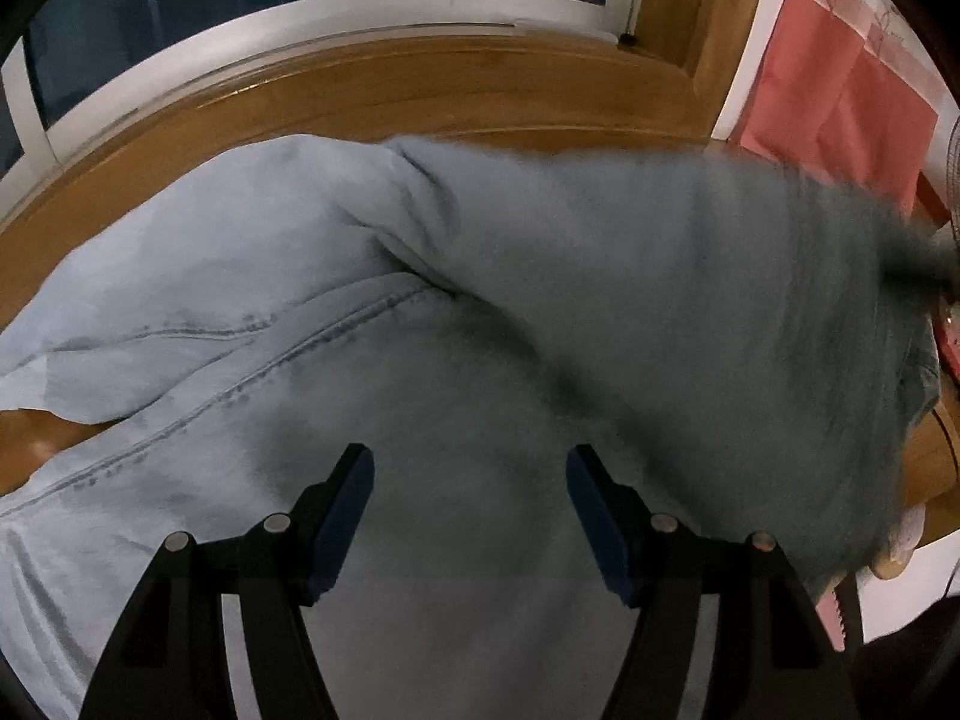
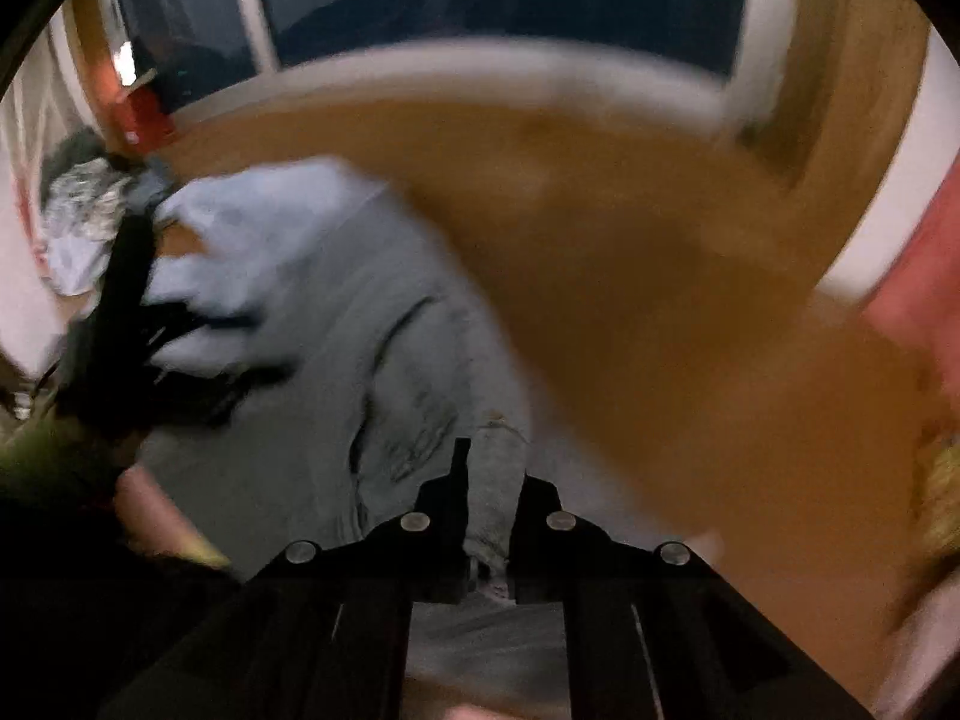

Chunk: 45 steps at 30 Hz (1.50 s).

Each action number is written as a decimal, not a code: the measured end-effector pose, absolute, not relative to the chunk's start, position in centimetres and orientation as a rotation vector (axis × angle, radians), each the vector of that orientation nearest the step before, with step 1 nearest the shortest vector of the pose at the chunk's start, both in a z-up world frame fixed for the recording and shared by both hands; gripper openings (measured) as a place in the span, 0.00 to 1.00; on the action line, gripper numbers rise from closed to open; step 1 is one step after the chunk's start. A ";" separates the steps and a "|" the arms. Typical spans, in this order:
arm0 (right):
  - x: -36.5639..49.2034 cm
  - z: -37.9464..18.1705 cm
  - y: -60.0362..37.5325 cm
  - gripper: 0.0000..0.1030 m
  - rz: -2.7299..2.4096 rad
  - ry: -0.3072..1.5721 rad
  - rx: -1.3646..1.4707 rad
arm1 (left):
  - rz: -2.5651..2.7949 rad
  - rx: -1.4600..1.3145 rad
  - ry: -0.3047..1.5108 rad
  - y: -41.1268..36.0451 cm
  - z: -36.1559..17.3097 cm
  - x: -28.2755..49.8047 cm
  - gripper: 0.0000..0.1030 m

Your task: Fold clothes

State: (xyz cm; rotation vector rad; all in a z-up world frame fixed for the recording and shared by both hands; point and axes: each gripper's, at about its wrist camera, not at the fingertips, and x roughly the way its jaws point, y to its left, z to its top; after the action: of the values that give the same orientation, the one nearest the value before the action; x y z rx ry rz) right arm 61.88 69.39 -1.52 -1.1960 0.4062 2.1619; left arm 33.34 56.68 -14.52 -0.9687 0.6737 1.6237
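My left jaws stand wide apart with nothing between them, the left gripper (image 1: 471, 480) hanging just above the pale blue jeans (image 1: 420, 360). My right jaws are drawn nearly together on a narrow bunch of the same denim, so the right gripper (image 2: 489, 480) has cloth pinched at what looks like a hem or cuff, though the right wrist view is too smeared for me to be sure which edge it is.

The jeans sprawl across the wooden desk (image 2: 630, 300). In the left wrist view they fill everything from 9 o'clock round to 3 o'clock, with a double-stitched seam (image 1: 252, 384) running from 8 o'clock up toward the centre and a raised fold of fabric blurred toward 2 o'clock.

I judge the denim soft but weighty: it will drape and drag rather than slide, and a single layer could slip out of a shallow pinch. The seams and the hem are the thickest parts, so I would take hold there and bite deep.

For room, bare desk opens wide from 12 to 4 o'clock in the right wrist view. A window frame (image 1: 300, 30) bounds the far side at 12 o'clock. A crumpled pile of other clothes (image 2: 84, 204) sits at 10 o'clock, close to the jeans' far end, and the desk edge drops off at 4 o'clock in the left wrist view.
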 end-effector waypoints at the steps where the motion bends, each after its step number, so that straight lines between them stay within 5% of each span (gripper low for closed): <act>1: 61.7 -0.7 71.1 0.08 2.123 0.351 -1.187 | 1.624 -0.969 0.685 56.7 -14.6 33.5 0.63; 5: 59.8 -0.9 80.4 0.09 1.927 0.158 -1.175 | 1.619 -0.979 0.728 57.1 -14.9 34.7 0.63; 7: 58.8 -3.5 85.3 0.18 1.823 0.115 -1.200 | 1.616 -0.986 0.749 57.4 -15.0 35.4 0.63; 13: 60.6 -6.5 91.4 0.22 1.787 0.389 -1.220 | 1.608 -1.005 0.803 58.3 -15.4 37.0 0.63; 17: 62.8 -3.9 86.3 0.40 1.968 0.459 -1.198 | 1.621 -0.975 0.809 59.3 -14.6 37.2 0.63; 28: 70.1 -3.6 70.3 0.40 2.328 0.541 -1.454 | 1.468 -0.837 0.785 67.3 -13.3 40.9 0.63; 31: 69.9 -5.1 68.5 0.39 2.445 0.722 -1.484 | 1.430 -0.833 0.762 70.6 -13.5 42.0 0.63; 45: 72.0 -9.6 79.5 0.36 1.953 0.884 -0.875 | 1.445 -0.809 0.722 73.0 -12.6 43.1 0.63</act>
State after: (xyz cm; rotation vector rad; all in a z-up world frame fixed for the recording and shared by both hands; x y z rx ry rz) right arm 72.01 79.55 -9.64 -0.8752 0.8837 1.9525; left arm 43.11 72.98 -12.61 -0.8087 0.7220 1.4449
